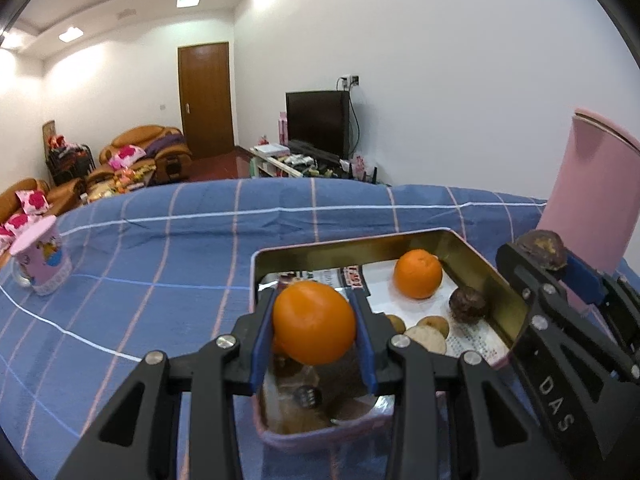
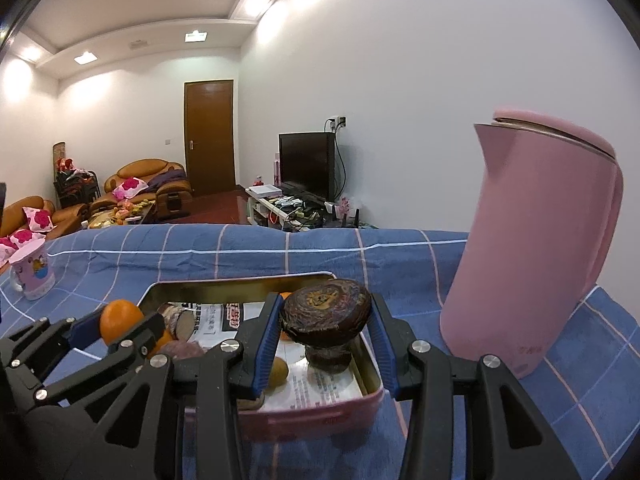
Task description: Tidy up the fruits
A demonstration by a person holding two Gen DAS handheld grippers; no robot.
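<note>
Left hand-held gripper grasps an orange above the pink tin, lower centre of frame. Right hand-held gripper clamps a dark wrinkled fruit (species unclear) over the tin's right end, beside the pink kettle.

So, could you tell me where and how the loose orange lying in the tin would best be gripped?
Grip the orange across its widest middle, coming from above. It lies near the far corner of the tin, whose upright walls block a sideways approach, while its round top is bare. Both grippers are already full, so one must unload first.
</note>
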